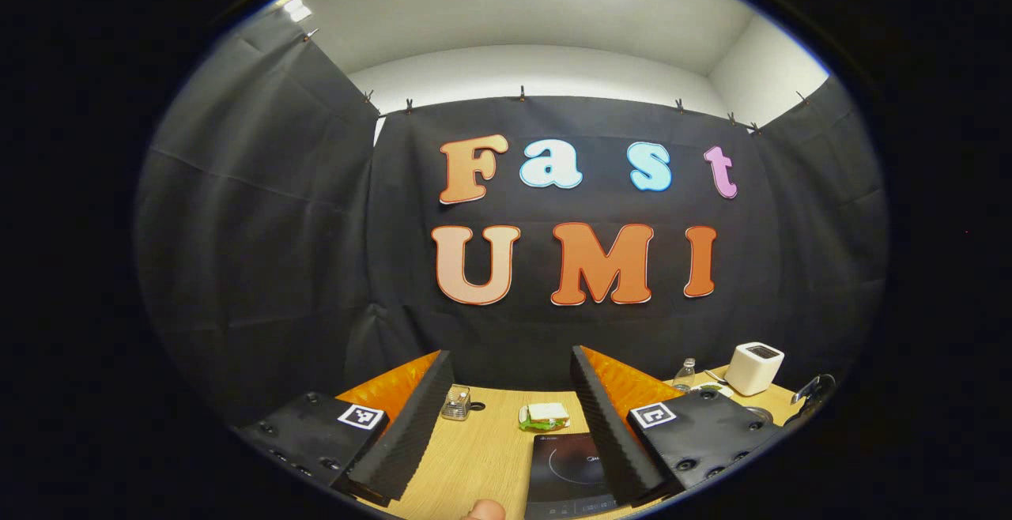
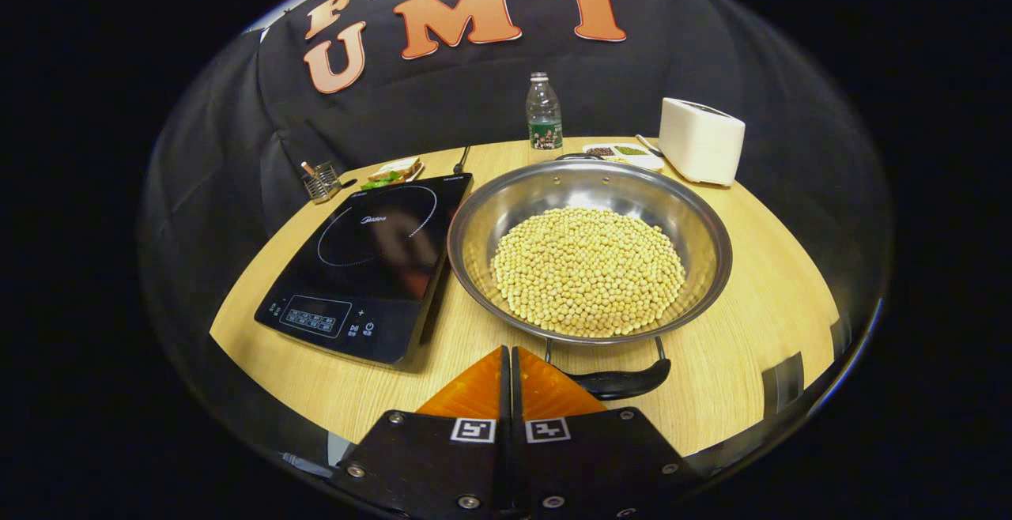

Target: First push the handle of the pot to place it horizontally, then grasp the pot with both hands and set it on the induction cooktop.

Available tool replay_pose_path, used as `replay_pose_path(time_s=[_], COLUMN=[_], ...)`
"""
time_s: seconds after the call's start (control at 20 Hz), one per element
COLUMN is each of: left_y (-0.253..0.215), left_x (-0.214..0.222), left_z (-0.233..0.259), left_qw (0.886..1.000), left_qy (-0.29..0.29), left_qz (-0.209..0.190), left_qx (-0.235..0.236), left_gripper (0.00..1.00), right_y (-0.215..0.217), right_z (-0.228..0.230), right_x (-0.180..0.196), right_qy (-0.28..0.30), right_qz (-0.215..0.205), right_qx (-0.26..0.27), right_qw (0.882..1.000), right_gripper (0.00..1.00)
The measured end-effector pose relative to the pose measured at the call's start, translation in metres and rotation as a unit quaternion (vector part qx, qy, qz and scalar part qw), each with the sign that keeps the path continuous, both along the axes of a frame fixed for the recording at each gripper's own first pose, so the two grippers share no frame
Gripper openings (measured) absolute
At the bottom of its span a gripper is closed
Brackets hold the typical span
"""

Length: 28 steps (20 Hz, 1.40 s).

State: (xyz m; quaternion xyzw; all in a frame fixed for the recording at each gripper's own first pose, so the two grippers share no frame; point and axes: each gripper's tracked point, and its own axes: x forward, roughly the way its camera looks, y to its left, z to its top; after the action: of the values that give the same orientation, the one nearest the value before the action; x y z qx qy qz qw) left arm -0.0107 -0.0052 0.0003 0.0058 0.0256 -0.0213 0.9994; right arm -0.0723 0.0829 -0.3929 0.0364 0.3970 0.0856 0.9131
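Centrally in the right gripper view, the steel pot [image 2: 589, 255], filled with soybeans [image 2: 589, 271], rested on the wooden table [image 2: 759, 322], its black handle [image 2: 621, 382] at 6 o'clock and lying horizontal. The induction cooktop [image 2: 371, 255] sat just beside the pot at 9 o'clock. The right gripper [image 2: 511, 366] was clenched on nothing, fingers pressed together beside the handle. In the left gripper view, the left gripper [image 1: 510, 425] stood released, jaws wide apart above the table, facing the booth wall.
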Motion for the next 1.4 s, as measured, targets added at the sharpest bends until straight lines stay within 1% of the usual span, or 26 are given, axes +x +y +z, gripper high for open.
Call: replay_pose_path(time_s=[0.25,0.55,0.75,1.1,1.4], left_y=[-0.001,0.000,0.000,-0.002,0.002], left_x=[0.003,0.002,0.001,0.005,0.009], left_z=[-0.004,-0.001,0.003,-0.001,-0.003], left_qw=[1.000,1.000,1.000,1.000,1.000], left_qy=[0.005,0.001,-0.006,0.000,0.003], left_qz=[-0.001,0.000,0.002,0.002,0.009], left_qx=[-0.010,-0.007,-0.007,-0.011,-0.008], left_gripper=[0.98,0.99,0.99,0.99,0.99], right_y=[-0.034,-0.079,-0.105,-0.128,-0.149], right_z=[-0.002,-0.005,-0.006,-0.010,-0.012], right_x=[0.000,0.007,0.009,0.021,0.034], right_qy=[0.005,0.011,0.012,0.012,0.017], right_qz=[-0.032,-0.073,-0.097,-0.118,-0.141], right_qx=[-0.004,-0.018,-0.018,-0.027,-0.024], right_qw=[0.999,0.997,0.995,0.993,0.990], right_gripper=[0.00,0.00,0.00,0.00,0.00])
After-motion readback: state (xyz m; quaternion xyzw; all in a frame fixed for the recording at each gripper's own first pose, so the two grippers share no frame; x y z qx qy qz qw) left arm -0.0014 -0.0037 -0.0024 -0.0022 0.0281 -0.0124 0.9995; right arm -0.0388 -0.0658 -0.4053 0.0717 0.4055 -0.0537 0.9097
